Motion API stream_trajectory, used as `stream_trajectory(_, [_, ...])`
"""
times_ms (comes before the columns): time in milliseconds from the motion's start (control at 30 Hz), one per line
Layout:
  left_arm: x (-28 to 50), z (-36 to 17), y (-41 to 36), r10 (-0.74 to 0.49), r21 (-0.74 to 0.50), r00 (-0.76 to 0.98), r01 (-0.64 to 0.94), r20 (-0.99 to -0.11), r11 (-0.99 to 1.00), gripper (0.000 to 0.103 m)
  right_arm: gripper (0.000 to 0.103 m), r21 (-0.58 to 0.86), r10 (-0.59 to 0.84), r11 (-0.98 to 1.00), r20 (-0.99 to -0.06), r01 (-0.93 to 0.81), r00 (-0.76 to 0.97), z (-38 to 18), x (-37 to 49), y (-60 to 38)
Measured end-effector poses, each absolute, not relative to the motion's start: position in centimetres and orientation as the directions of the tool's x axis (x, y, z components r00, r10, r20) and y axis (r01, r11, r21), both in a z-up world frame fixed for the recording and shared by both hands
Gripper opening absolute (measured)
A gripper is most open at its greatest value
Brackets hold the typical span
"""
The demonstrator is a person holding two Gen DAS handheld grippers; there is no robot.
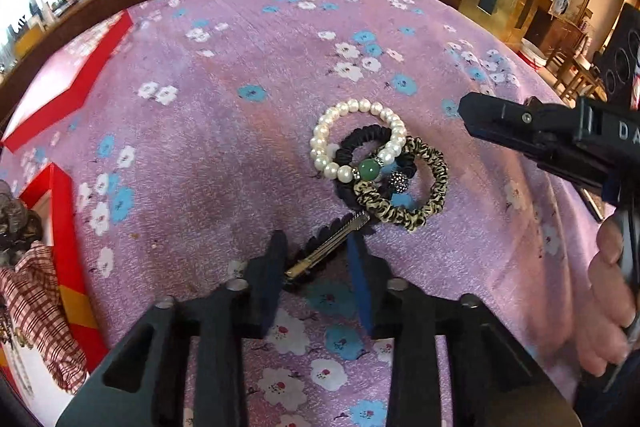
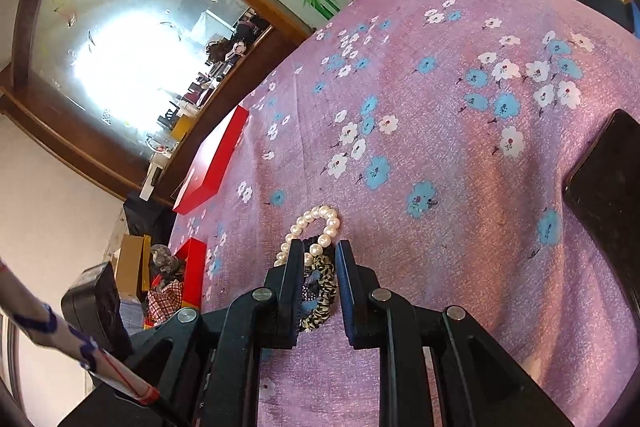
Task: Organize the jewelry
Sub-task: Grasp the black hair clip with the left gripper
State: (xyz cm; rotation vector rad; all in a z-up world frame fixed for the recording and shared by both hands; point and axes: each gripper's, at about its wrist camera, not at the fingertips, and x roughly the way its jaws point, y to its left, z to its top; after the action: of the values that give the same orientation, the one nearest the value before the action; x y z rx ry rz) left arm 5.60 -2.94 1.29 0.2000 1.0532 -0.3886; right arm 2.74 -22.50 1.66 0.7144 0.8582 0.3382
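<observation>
A pink floral cloth [image 1: 248, 155] was seen covering the whole work surface, printed with blue and white blossoms. A red box lid [image 1: 76, 75] was laid flat far to the left, and a red open box [image 1: 60, 235] was placed at the left edge, with a checked fabric piece [image 1: 36, 303] and dark hair items seen inside. A dark flat slab [image 2: 608, 195] was noted at the right edge in the right wrist view.

The jewelry was found piled near the cloth's middle. A pearl bracelet [image 1: 356, 139] with one green bead and small sparkly spacers was laid on top, ring-shaped, cream-white. It was overlapped with a black scrunchie [image 1: 360, 143] and a leopard-print scrunchie [image 1: 416, 195], tan with black spots. A studded dark bead [image 1: 398, 183] was seen between them. A metal hair clip [image 1: 328, 247] with black ruffled trim was stretched from the pile toward the left gripper.

The left gripper [image 1: 320, 255] was held partly spread, with the clip's near end lying between its fingers; pad contact could not be confirmed. The right gripper [image 2: 318, 259] was likewise partly spread, straddling the leopard scrunchie without visibly pinching it. A hand [image 1: 612, 307] was seen on the right gripper's handle.
</observation>
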Motion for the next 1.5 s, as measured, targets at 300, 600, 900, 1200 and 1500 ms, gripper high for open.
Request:
stream_trajectory(300, [5.0, 1.3, 0.1, -0.274, -0.115, 0.513, 0.32, -0.813, 0.941, 0.011, 0.019, 0.652, 0.513, 0.759, -0.599, 0.002, 0.615, 1.5, 2.8, -21.7])
stream_trajectory(600, [5.2, 4.0, 3.5, -0.345, -0.225, 0.574, 0.271, -0.743, 0.936, 0.0, 0.019, 0.607, 0.478, 0.794, -0.667, 0.045, 0.571, 2.1, 4.7, -20.8])
stream_trajectory(900, [6.1, 3.3, 3.5, -0.351, -0.248, 0.53, 0.257, -0.772, 0.934, 0.0, 0.018, 0.484, 0.401, 0.871, -0.803, 0.089, 0.44, 1.0, 9.5, -18.1])
stream_trajectory(1200, [6.5, 2.5, 3.2, -0.338, -0.244, 0.51, 0.243, -0.791, 0.939, 0.029, 0.01, 0.213, 0.202, 0.977, -0.879, -0.023, 0.432, 1.7, 10.4, -14.5])
stream_trajectory(1500, [6.2, 1.3, 0.1, -0.257, -0.11, 0.501, 0.305, -0.826, 0.946, 0.018, 0.009, 0.222, 0.224, 0.971, -0.729, -0.086, 0.646, 4.7, 8.5, -15.5])
